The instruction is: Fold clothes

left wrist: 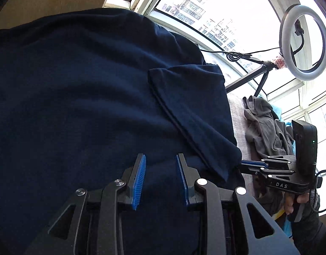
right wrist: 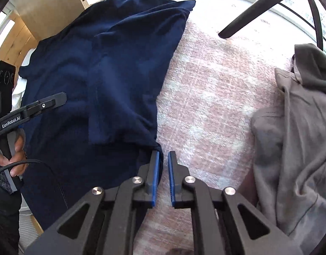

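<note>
Navy cotton T-shirt [right wrist: 95, 80] lies spread on the pink woven cloth [right wrist: 205, 89], one sleeve folded inward; further folds seem left. Crumpled grey garment [right wrist: 295, 144] waits beside. Left gripper [left wrist: 160, 178] hovers parted, empty; right gripper [right wrist: 163, 178] nearly closed, empty at the hem.

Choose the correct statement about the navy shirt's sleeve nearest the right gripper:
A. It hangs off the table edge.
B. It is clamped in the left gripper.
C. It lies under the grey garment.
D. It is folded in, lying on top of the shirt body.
D: the sleeve lies folded over the navy shirt, apart from the grey garment, and the left gripper is open with nothing between its pads.
</note>
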Tool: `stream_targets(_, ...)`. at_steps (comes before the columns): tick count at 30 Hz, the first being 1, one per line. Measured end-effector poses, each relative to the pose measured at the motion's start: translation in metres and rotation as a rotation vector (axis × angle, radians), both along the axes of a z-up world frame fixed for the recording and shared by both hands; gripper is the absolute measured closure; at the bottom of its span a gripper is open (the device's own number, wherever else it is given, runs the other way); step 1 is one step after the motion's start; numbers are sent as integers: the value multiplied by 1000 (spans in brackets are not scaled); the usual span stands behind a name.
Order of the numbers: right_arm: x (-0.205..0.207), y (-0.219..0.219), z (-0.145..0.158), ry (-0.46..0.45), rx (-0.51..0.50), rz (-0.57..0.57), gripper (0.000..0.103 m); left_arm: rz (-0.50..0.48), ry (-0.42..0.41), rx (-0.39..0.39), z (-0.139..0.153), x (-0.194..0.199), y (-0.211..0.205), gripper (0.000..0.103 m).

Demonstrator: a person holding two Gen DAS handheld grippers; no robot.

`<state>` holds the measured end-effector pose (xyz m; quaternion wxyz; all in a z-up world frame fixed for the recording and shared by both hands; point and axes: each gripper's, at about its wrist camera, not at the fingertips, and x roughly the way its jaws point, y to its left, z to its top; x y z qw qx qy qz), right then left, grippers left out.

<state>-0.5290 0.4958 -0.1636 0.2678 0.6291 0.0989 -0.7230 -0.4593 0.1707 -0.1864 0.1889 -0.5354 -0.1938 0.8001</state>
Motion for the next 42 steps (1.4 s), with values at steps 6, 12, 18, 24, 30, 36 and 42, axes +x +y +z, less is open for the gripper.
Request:
stream_targets(6,-43,-19,40,135,-63,-44,65,-122,54,69,19,10,48,76)
stream_targets(12,-111,-42,32,173,-37,-118,65,-241,63,42,8,19,100,75)
stream_targets(18,-135,-57,6,146,-66,-98,99,-261,47,5,-5,24,103,76)
stream_targets(24,-138,-60,3,226,26,-92,90,-217,44,19,1,21,82,76)
stream_targets(30,-108,-41,48,286,3,-81,78,-249,52,44,14,39,75,76)
stream_targets(36,-43,-42,38,117,-11,133,78,-319,60,47,16,60,94,76)
stream_targets(42,0,-17,21,48,31,189,78,-342,33,26,5,71,104,76)
